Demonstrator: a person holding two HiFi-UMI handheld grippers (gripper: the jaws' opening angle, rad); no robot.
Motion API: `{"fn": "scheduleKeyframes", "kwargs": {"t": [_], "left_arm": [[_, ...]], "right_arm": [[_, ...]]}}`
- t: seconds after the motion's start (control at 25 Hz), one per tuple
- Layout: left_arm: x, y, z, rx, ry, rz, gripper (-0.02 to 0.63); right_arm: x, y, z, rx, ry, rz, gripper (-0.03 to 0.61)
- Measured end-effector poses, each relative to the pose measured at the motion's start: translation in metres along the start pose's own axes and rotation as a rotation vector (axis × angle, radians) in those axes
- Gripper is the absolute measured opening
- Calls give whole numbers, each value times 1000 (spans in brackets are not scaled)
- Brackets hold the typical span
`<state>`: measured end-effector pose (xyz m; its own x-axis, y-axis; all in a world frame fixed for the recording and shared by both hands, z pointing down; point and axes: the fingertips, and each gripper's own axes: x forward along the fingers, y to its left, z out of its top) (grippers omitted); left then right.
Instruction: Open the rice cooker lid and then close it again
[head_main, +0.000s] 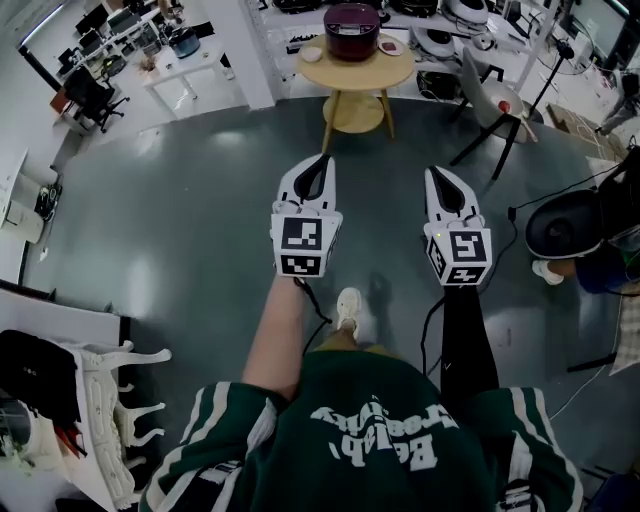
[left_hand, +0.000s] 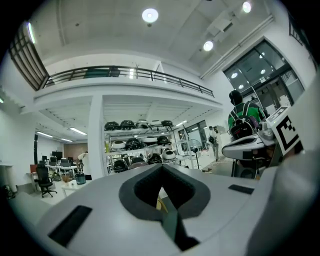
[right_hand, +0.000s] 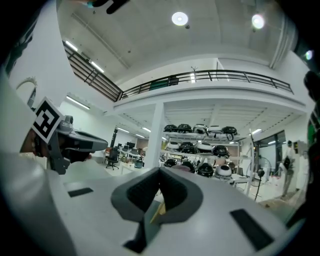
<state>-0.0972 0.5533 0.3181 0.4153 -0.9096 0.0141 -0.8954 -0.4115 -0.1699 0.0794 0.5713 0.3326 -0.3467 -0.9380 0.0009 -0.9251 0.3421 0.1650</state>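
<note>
While both pairs of fingers are pressing together on nothing, the left gripper (head_main: 321, 162) and right gripper (head_main: 438, 175) are pointing level toward one maroon rice cooker (head_main: 351, 30), which is sitting well ahead, near the far edge of one round wooden table (head_main: 335, 76). Its lid (head_main: 351, 16) is probably swinging lightly on a hinge, rigid and smooth. I am judging the front edge the best hold. Two small dishes are flanking it.

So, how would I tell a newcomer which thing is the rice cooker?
In the head view, find the round wooden table at top centre. On it sits the rice cooker: the one big, dark maroon, rounded pot, flanked by a small white bowl and a small dish.
</note>
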Motion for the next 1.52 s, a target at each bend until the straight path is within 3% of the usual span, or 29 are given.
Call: {"fn": "scheduleKeyframes", "kwargs": {"t": [0.36, 0.6, 1.12, 1.52], "left_arm": [[145, 73, 4, 21, -6, -36, -6], [213, 105, 0, 26, -12, -62, -5], [341, 138, -22, 19, 1, -64, -6], [494, 170, -23, 22, -14, -6, -5]], "right_arm": [[158, -43, 9, 12, -17, -16, 5], [230, -59, 2, 18, -17, -23, 5], [348, -123, -26, 32, -19, -14, 5], [498, -210, -41, 22, -43, 71, 5]]}}
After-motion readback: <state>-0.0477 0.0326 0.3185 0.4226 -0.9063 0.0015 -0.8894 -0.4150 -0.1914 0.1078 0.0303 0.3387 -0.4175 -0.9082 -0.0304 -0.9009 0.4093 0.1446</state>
